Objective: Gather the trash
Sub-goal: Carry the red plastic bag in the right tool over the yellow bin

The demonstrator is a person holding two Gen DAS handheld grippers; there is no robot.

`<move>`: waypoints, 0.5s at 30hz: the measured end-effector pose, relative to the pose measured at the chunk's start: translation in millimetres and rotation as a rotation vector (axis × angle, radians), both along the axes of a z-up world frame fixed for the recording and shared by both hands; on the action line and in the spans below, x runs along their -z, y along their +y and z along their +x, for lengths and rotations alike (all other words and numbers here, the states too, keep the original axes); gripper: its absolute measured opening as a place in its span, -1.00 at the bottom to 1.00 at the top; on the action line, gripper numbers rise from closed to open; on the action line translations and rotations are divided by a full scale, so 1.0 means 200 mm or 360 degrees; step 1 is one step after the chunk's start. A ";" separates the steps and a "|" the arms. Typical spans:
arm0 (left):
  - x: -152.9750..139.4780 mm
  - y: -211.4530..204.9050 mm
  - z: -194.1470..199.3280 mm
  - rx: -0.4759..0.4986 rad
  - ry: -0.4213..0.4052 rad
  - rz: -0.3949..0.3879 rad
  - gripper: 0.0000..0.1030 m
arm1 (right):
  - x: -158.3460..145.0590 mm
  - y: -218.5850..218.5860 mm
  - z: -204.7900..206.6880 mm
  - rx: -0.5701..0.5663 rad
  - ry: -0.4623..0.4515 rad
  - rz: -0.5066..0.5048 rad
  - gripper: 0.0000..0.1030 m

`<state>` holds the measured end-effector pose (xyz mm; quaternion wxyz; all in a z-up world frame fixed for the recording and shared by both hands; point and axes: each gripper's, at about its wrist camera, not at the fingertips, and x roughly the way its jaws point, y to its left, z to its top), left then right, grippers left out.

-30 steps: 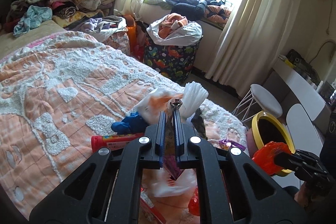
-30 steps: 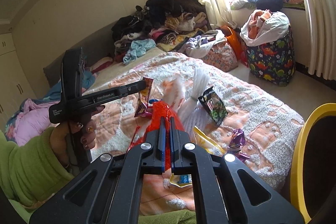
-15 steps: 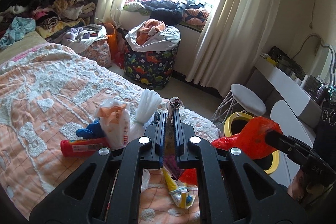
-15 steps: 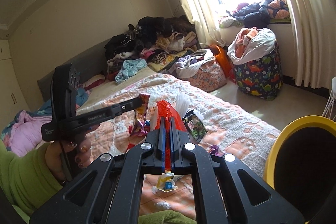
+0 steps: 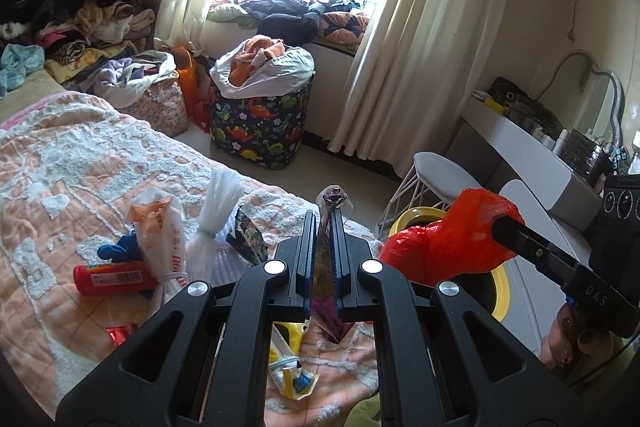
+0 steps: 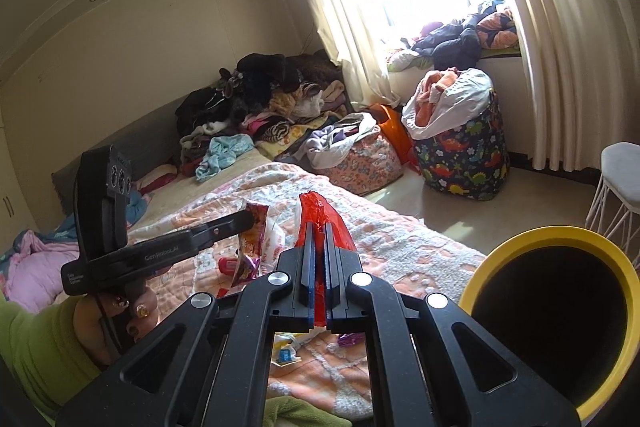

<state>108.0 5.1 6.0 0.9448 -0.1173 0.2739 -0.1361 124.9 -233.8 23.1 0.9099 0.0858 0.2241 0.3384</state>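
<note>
Two tied bags (image 5: 192, 251) only in left view.

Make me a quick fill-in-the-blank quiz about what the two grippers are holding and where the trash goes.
1. The right gripper is shut on a crumpled ____ plastic bag.
2. The left gripper pinches a snack ____.
3. The bin has a ____ rim.
4. More trash lies on the ____.

Missing words: red; wrapper; yellow; bed
</note>
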 end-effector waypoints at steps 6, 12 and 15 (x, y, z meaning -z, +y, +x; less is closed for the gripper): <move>-0.01 -0.08 0.00 0.0052 -0.0007 0.0003 -0.93 | -0.02 -0.11 0.00 0.0077 -0.0016 0.0012 -0.94; -0.01 -0.16 0.02 0.0087 -0.0011 0.0001 -0.93 | -0.03 -0.22 0.02 0.0149 -0.0022 0.0040 -0.94; -0.01 -0.20 0.03 0.0105 -0.0014 -0.0004 -0.93 | -0.03 -0.27 0.03 0.0186 -0.0025 0.0056 -0.94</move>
